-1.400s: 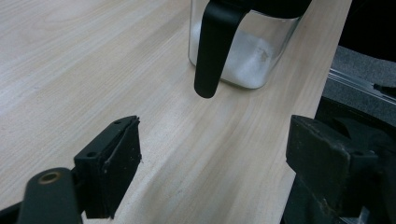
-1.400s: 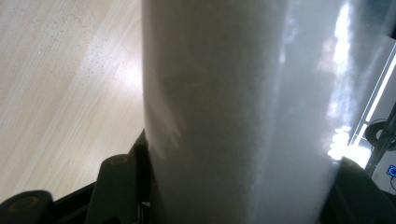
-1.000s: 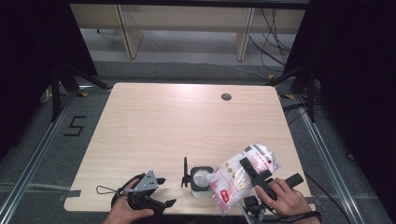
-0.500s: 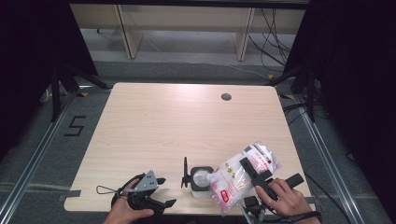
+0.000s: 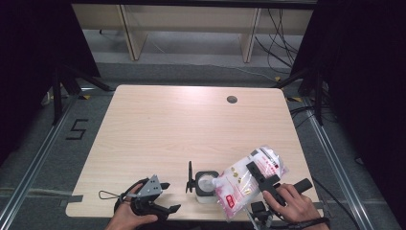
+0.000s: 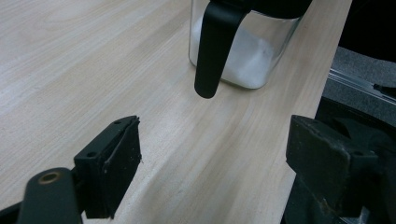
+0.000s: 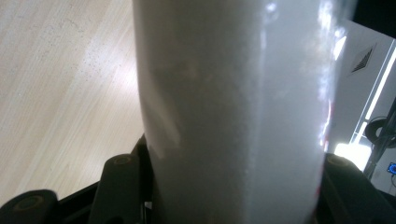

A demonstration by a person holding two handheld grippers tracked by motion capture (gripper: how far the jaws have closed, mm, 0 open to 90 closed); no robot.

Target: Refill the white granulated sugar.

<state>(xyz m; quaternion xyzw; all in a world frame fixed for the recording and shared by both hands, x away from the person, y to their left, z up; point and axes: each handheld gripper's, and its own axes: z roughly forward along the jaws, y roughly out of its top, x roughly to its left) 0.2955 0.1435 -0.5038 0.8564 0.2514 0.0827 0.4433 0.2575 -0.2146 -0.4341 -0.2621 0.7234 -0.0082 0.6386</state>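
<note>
Right gripper (image 5: pixel 262 176) clamps the tilted bag (image 5: pixel 242 182) over the jar (image 6: pixel 243 51), seemingly pouring. Left gripper (image 6: pixel 215 163) rests apart; its view shows the jar's white contents.

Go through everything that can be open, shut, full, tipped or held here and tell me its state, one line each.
Bag: clamped in the right gripper, tilted down toward the jar, white powder inside.
Jar: upright on the table, partly filled with white powder.
Jar lid: flipped open, standing beside the mouth.
Left gripper: open, holding nothing, aimed at the jar.
Right gripper: shut on the bag.
</note>
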